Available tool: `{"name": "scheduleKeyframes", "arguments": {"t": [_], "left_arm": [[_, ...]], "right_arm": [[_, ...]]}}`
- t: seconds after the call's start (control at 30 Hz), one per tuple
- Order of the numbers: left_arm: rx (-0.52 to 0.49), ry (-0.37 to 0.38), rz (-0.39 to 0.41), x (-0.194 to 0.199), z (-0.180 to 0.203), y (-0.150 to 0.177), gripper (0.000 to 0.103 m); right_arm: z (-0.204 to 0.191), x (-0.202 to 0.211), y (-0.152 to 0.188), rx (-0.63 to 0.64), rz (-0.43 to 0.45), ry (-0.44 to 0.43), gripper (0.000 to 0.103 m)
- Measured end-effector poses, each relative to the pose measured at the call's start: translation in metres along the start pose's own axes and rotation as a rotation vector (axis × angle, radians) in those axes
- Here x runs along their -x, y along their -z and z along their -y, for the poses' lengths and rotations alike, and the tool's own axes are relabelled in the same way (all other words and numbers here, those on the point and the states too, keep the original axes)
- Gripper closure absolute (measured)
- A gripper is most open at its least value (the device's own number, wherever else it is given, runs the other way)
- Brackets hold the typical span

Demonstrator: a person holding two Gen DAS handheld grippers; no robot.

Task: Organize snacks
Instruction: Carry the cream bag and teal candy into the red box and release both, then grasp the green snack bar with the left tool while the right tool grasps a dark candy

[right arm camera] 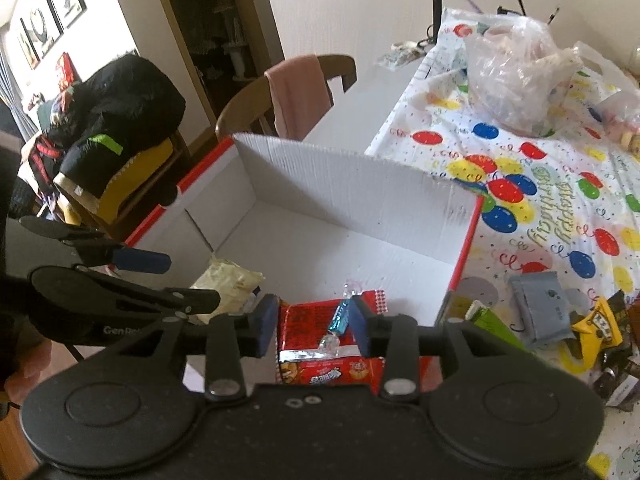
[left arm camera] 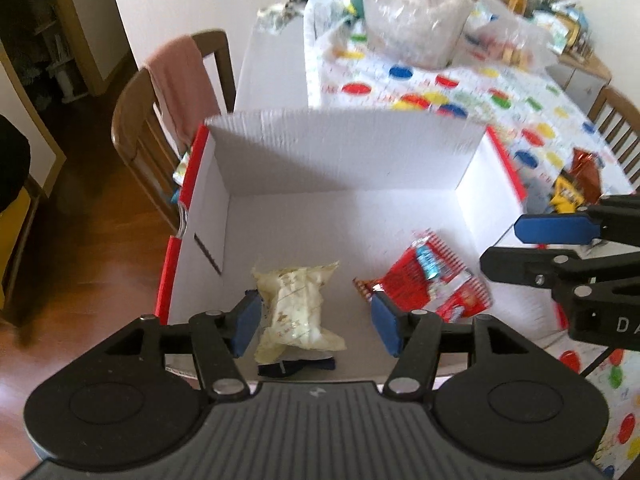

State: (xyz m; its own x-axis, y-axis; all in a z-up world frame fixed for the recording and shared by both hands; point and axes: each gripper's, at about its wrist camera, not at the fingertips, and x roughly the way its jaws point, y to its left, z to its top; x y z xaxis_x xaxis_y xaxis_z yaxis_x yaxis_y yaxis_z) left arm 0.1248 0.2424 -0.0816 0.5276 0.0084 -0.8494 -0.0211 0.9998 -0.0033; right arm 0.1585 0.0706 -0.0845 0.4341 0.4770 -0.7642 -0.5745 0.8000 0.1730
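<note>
A white cardboard box with red edges (left arm camera: 340, 152) (right arm camera: 360, 184) stands open on the table. Inside lie a pale yellow snack packet (left arm camera: 298, 306) (right arm camera: 228, 284), a red snack packet (left arm camera: 432, 280) (right arm camera: 320, 332) and a small blue wrapped candy (right arm camera: 339, 318) on top of the red one. My left gripper (left arm camera: 316, 320) is open above the box, its fingers either side of the yellow packet. My right gripper (right arm camera: 314, 322) is open above the red packet and the candy. More snack packets (right arm camera: 560, 320) lie on the table right of the box.
The table has a balloon-print cloth (right arm camera: 540, 200). Clear plastic bags (left arm camera: 412, 16) (right arm camera: 516, 68) sit at its far end. A wooden chair with a pink cloth (left arm camera: 180, 84) stands left of the box. A pile of dark clothes (right arm camera: 112, 120) is further left.
</note>
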Motion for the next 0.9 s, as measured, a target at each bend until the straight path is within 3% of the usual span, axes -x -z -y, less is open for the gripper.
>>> {"name": "scheduleKeyframes", "arguments": {"t": [0.23, 0.33, 0.5, 0.63, 0.9], "left_arm": [[0.019, 0.036, 0.079, 0.032, 0.017, 0.0, 0.042], [0.03, 0.059, 0.111, 0.045, 0.025, 0.0, 0.042], [0.03, 0.082, 0.177, 0.065, 0.041, 0.001, 0.032], [0.015, 0.096, 0.227, 0.076, 0.06, -0.001, 0.032], [-0.014, 0.123, 0.278, 0.085, 0.102, -0.002, 0.026]], "right_arm": [[0.0, 0.037, 0.003, -0.004, 0.078, -0.017, 0.039], [0.003, 0.054, 0.005, -0.014, 0.108, -0.029, 0.035], [0.014, 0.08, 0.011, -0.035, 0.16, -0.035, 0.028], [0.027, 0.099, 0.018, -0.054, 0.19, -0.038, 0.022], [0.059, 0.13, 0.037, -0.08, 0.246, -0.017, 0.012]]}}
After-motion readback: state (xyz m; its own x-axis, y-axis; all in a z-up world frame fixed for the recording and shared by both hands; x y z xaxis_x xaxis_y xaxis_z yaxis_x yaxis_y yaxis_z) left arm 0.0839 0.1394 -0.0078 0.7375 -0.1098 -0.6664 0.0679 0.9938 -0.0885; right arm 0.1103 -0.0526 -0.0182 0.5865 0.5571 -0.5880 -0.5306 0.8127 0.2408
